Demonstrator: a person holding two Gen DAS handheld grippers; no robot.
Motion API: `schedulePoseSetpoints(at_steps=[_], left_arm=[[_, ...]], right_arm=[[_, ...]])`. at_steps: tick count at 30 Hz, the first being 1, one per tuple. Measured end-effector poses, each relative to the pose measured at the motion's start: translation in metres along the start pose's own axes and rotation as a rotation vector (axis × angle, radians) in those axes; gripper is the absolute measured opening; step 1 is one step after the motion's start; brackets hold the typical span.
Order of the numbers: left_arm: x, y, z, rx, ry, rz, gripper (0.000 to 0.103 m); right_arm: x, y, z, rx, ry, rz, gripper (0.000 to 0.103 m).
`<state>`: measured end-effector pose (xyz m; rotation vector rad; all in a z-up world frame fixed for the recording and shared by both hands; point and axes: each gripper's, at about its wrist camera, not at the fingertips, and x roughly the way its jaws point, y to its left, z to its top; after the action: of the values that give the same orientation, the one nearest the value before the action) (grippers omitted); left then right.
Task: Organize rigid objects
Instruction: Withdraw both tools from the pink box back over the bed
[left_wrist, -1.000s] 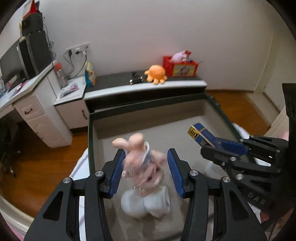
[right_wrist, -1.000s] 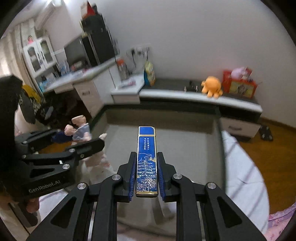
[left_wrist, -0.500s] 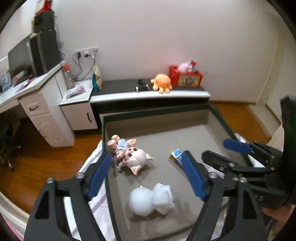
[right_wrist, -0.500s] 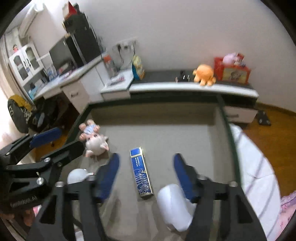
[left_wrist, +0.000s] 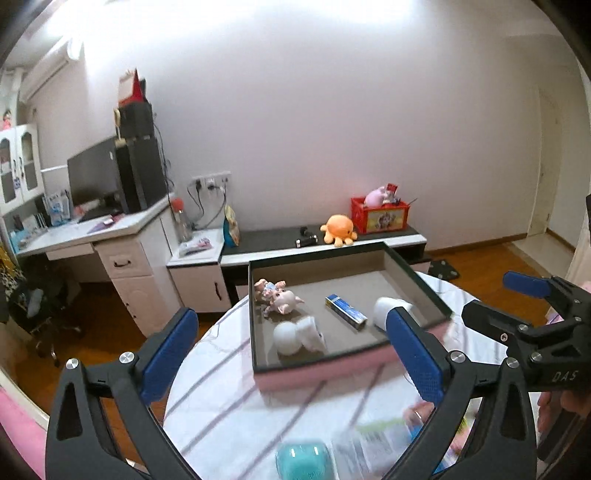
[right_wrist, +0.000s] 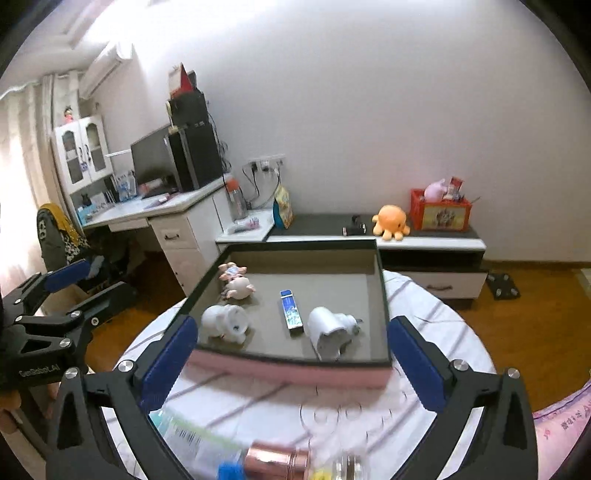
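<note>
over the bench, both empty: left hand-held gripper and right hand-held gripper spread wide. pig figure, blue box and white toys lie in the tray. next i'd reach for the blurred items nearest me, approaching low and slow.

The left gripper hung wide open above the round table, holding nothing. Beyond it a shallow dark tray sat toward the table's far edge. Inside lay a pink pig doll near the tray's far left corner, a white figure by its near edge, a blue box mid-floor, and a white object by the right edge. The right gripper stood open off the table's right edge
</note>
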<state>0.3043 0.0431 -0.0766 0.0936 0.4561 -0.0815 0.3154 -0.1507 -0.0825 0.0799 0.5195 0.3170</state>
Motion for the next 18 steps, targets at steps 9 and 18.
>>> schedulePoseSetpoints(at_steps=[9, 18], left_arm=[[-0.101, -0.019, -0.046, -0.022, -0.105, 0.033, 0.103], [-0.161, -0.023, -0.072, -0.087, -0.193, 0.081, 0.103]], right_arm=[[-0.095, 0.017, -0.046, -0.029, -0.131, -0.057, 0.103], [-0.161, 0.032, -0.079, -0.057, -0.3, -0.22, 0.103]])
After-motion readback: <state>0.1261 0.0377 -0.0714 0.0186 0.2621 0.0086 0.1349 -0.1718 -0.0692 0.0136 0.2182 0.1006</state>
